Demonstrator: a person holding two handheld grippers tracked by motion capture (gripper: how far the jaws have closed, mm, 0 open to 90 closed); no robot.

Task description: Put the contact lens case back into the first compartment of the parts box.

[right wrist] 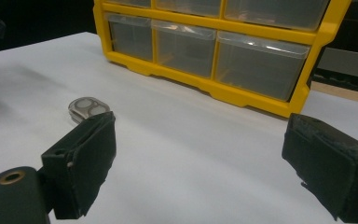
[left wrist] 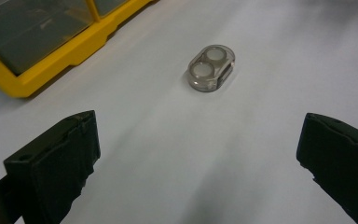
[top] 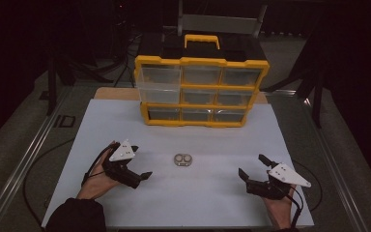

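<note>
Left gripper view, your small clear two-cell case (left wrist: 211, 68) flat on white table (left wrist: 261, 140), left gripper (left wrist: 198, 154) and right gripper (right wrist: 200, 163) both spread wide, empty.

The room is dim, and only the white tabletop (top: 183, 130) catches light from above, while the surroundings fall into near black. Soft shadows lie under each claw. In the left gripper view, the left claw (left wrist: 196, 154) is blurred up close and the small case (left wrist: 211, 67) ahead of it looks sharper. Faint glare streaks the clear drawers (right wrist: 261, 63) beyond the right claw (right wrist: 205, 172).
</note>
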